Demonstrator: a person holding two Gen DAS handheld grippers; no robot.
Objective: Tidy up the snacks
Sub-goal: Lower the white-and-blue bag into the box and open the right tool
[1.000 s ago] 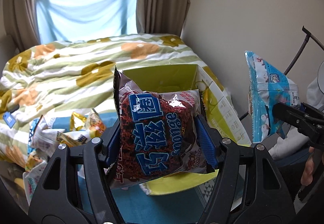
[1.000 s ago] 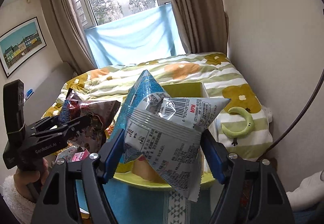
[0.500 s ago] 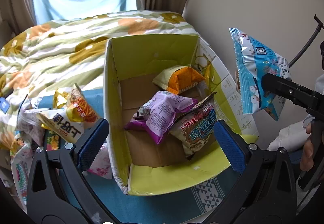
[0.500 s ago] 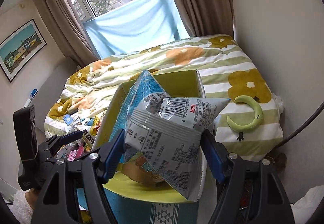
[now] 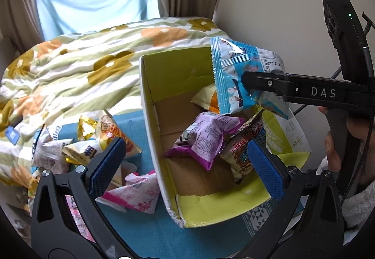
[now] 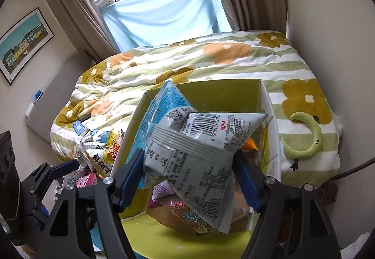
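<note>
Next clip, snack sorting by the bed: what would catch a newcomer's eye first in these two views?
First, the blue-and-white snack bag clamped in the right gripper, hanging over the open yellow-green cardboard box at the foot of the bed. Inside the box lie a purple packet, a brown packet and an orange one. The left gripper stands wide open and empty above the box, with a heap of loose snack packets on the blue mat to its left.

You've got 1 box [image 5: 150, 99], yellow-green inside, ahead of the left jaws. Inside it: 3 snack packs, i.e. 1 purple [image 5: 206, 139], 1 brown [image 5: 243, 146], 1 orange [image 5: 206, 100]. 1 blue-and-white pack [image 6: 194, 155] sits between your right jaws, over the box. Left of the left jaws there's 1 loose pile of packs [image 5: 93, 153]; exact no. can't be told. 2 grippers: left [image 5: 185, 165], right [image 6: 187, 177].
</note>
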